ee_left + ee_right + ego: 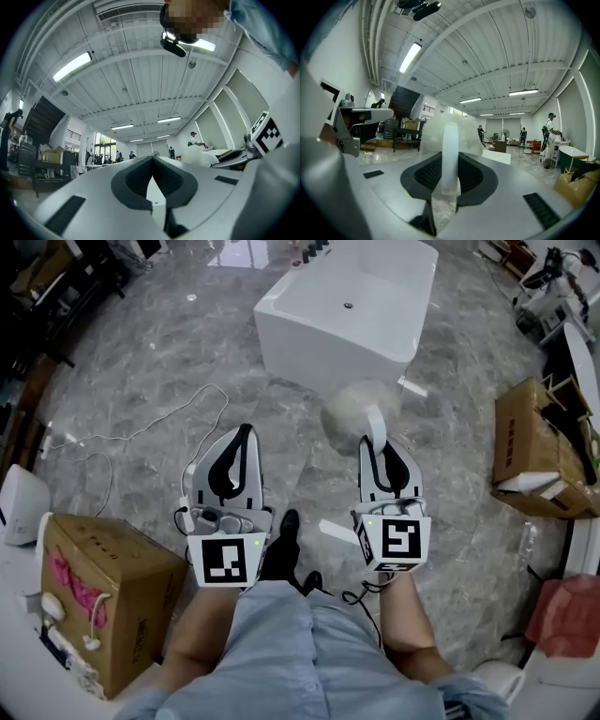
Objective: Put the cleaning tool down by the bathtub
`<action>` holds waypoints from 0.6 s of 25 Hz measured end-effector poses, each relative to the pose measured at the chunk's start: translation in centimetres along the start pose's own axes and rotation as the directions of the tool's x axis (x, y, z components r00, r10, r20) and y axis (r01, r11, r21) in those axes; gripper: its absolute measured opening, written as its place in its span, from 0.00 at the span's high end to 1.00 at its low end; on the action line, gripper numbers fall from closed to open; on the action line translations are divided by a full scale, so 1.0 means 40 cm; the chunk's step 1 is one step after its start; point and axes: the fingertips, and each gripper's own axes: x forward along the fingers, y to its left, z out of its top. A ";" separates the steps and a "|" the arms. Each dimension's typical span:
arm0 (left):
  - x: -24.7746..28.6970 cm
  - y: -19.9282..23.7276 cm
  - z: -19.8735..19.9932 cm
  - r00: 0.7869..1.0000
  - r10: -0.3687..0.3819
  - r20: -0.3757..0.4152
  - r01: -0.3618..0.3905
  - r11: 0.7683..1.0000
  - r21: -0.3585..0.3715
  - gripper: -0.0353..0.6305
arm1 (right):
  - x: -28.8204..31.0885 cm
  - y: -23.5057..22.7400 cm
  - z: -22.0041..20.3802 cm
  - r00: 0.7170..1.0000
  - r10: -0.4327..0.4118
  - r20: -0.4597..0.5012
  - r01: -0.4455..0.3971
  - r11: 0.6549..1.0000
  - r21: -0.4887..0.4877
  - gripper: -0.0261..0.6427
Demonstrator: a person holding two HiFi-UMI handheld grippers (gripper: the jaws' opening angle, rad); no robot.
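Right gripper view: our right tool (449, 157) is clamped on the white plastic handle of the fluffy pale duster (450, 136). The left tool (152, 157) is closed, empty. We are carrying. Next we must approach the white rectangular bathtub (319, 352) ahead and lower the duster to the grey marble floor (141, 362) beside it.

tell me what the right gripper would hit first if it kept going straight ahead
Likely the bathtub: the right gripper, shut on the cleaning tool, points towards its near corner, though it may pass above.
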 end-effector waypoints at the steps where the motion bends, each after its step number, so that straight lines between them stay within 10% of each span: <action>1: 0.027 0.025 -0.001 1.000 0.004 0.002 -0.004 1.000 0.001 0.92 | 0.036 0.001 0.013 1.000 0.002 0.005 -0.002 1.000 -0.002 0.82; 15: 0.317 0.268 -0.012 0.996 0.016 0.093 -0.015 1.000 -0.011 0.92 | 0.380 0.000 0.139 0.998 -0.018 0.054 0.021 0.998 -0.054 0.82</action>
